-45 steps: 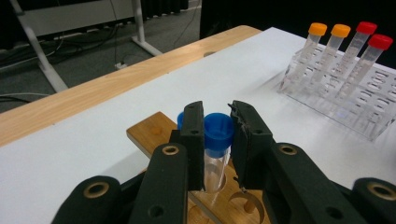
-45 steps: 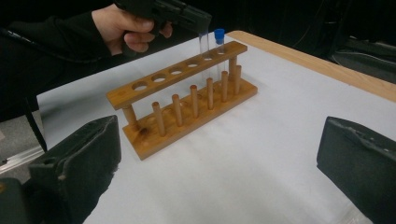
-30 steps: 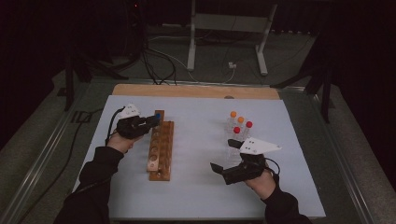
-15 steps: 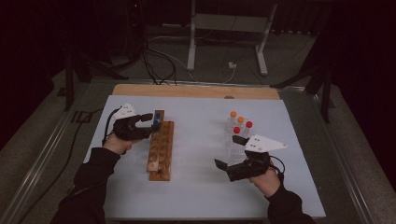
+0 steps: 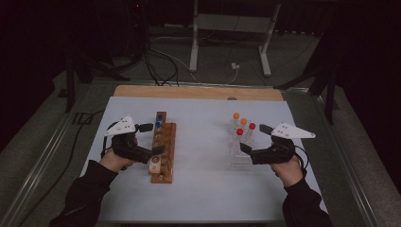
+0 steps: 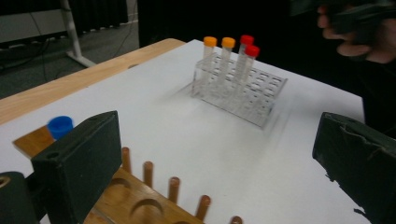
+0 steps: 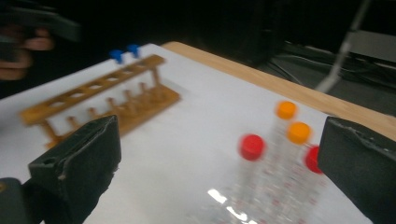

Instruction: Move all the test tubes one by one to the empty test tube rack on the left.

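Between wooden rack (image 5: pixel 163 151) and clear rack (image 5: pixel 240 149), bare white tabletop (image 5: pixel 203 156).

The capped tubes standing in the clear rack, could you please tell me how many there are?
4, all at the far end of the clear rack: orange-capped tube, second orange-capped tube, red-capped tube, second red-capped tube. Uncapped clear tubes could go unnoticed.

A white sheet (image 5: pixel 203 184) is covering the table, leaving a wooden strip (image 5: pixel 198 92) showing at its far edge. Beyond, a metal stand (image 5: pixel 229 35) and cables (image 5: pixel 161 61) are lying on the grey floor.
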A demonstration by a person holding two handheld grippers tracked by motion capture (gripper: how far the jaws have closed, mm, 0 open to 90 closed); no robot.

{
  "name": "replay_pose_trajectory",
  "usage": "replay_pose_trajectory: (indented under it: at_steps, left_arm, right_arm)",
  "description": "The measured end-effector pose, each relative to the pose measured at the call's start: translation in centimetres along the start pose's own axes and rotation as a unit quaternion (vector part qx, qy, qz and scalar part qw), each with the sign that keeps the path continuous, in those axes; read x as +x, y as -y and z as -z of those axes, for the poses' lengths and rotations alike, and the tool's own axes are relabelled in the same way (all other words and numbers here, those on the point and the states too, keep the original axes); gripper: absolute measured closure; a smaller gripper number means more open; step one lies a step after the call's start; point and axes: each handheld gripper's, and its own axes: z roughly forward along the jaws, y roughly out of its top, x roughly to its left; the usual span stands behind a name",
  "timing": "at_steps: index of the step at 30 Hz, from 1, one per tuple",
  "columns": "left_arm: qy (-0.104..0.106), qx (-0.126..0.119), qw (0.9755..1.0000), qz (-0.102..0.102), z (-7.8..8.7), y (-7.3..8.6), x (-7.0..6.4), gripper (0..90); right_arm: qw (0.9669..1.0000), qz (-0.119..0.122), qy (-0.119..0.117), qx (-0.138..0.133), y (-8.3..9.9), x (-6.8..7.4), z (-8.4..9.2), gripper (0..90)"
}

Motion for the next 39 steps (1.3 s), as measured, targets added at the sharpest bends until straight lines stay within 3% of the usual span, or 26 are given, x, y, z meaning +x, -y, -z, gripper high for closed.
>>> replay_pose_trajectory:
  at_steps: [6, 10, 14, 22, 28, 36, 39]
  left_arm:
    - [0.008, -0.006, 0.9999, -0.003, 0.2, 0.5, -0.6, 2.4]
    - [0.007, -0.009, 0.9999, -0.003, 0.3, 0.6, -0.7, 2.4]
    - [0.01, -0.011, 0.9999, 0.001, 0.5, 0.7, -0.6, 2.4]
    - [0.008, -0.005, 1.0, 0.001, 0.4, 0.9, -0.5, 2.4]
    - [0.008, -0.005, 1.0, 0.002, 0.4, 0.9, -0.5, 2.4]
    - [0.005, -0.003, 1.0, 0.007, 0.4, 1.2, -0.3, 2.5]
    - [0.005, -0.002, 1.0, 0.006, 0.4, 1.1, -0.4, 2.5]
  right_arm:
    - [0.9989, -0.019, 0.016, 0.04, 1.8, -1.5, -1.8, 0.0]
    - [0.997, -0.012, 0.056, 0.051, 2.8, -2.3, -2.5, 14.0]
    - [0.9954, -0.021, 0.072, 0.06, 3.6, -3.4, -3.0, 21.9]
    - [0.9922, -0.044, 0.088, 0.077, 4.7, -4.9, -4.6, 46.4]
    - [0.9904, -0.046, 0.096, 0.089, 4.8, -5.5, -5.6, 57.5]
    - [0.9903, -0.044, 0.093, 0.093, 4.9, -5.6, -6.3, 73.3]
    - [0.9903, -0.04, 0.099, 0.09, 4.8, -5.5, -6.2, 74.4]
